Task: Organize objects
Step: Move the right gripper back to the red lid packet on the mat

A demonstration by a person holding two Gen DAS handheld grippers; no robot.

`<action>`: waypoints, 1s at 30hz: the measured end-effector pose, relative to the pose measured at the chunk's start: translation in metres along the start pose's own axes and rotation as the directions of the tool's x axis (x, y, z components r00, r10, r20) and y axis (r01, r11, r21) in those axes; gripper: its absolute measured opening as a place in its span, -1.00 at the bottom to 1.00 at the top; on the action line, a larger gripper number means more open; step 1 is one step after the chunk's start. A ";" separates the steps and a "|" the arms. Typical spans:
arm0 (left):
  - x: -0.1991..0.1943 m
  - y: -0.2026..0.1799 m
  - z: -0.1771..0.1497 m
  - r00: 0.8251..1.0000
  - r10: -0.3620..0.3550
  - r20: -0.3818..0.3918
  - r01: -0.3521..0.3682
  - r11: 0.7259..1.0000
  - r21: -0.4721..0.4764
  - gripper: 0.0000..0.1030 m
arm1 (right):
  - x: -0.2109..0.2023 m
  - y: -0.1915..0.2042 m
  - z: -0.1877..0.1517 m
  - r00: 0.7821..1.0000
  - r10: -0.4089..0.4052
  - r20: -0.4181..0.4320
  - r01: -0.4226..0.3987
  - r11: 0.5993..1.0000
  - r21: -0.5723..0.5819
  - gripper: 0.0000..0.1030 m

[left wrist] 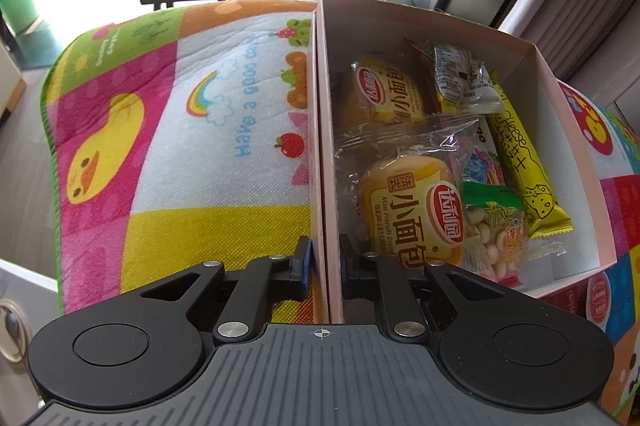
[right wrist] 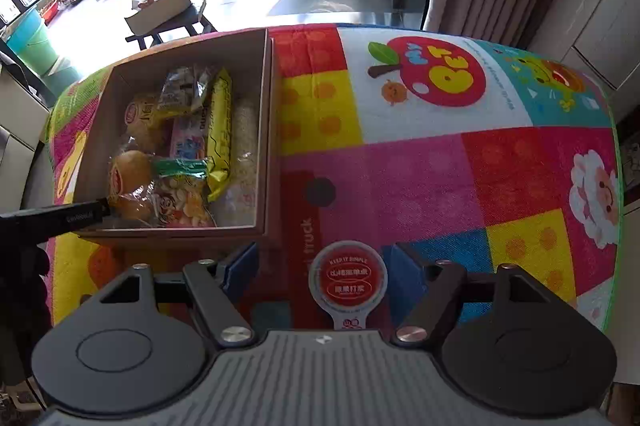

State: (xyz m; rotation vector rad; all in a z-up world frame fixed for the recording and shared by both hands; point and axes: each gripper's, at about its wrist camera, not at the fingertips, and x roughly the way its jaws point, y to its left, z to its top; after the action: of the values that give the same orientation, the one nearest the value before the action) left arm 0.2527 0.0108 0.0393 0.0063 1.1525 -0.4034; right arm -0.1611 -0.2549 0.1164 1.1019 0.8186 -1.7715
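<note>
My left gripper [left wrist: 325, 258] clamped the wall of the snack-filled box [left wrist: 320, 130]; my right gripper [right wrist: 326, 266] hung apart. A red-labelled tag [right wrist: 347, 280] lay between its fingers

One box [left wrist: 568, 130], two bread rolls [left wrist: 412, 214], one yellow cheese stick [left wrist: 524, 162].

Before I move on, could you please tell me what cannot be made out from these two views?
- Box contents: lower snacks hidden under the bread packs in both views.
- Left tongs: astride the box wall; actual contact unclear in the left view.
- Right tongs: the round red label is cut off by the housing, its print too small.
</note>
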 end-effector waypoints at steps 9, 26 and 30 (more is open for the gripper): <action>0.003 -0.008 0.003 0.999 0.025 0.027 -0.025 0.999 0.022 -0.70 | 0.027 -0.013 -0.048 0.993 -0.012 -0.119 0.013 1.000 0.003 0.45; 0.003 -0.011 0.004 0.999 0.033 0.030 -0.033 0.999 0.017 -0.71 | 0.042 0.001 -0.052 0.997 -0.068 -0.047 0.060 0.985 -0.161 0.45; 0.003 -0.011 0.004 0.999 0.033 0.030 -0.033 0.999 0.016 -0.71 | 0.051 0.005 -0.041 0.997 -0.072 -0.025 0.066 0.978 -0.199 0.45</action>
State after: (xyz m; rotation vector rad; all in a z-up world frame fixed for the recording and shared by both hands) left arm 0.2539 -0.0010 0.0406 0.0340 1.1184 -0.3827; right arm -0.1537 -0.2385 0.0532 0.9825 1.0405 -1.6908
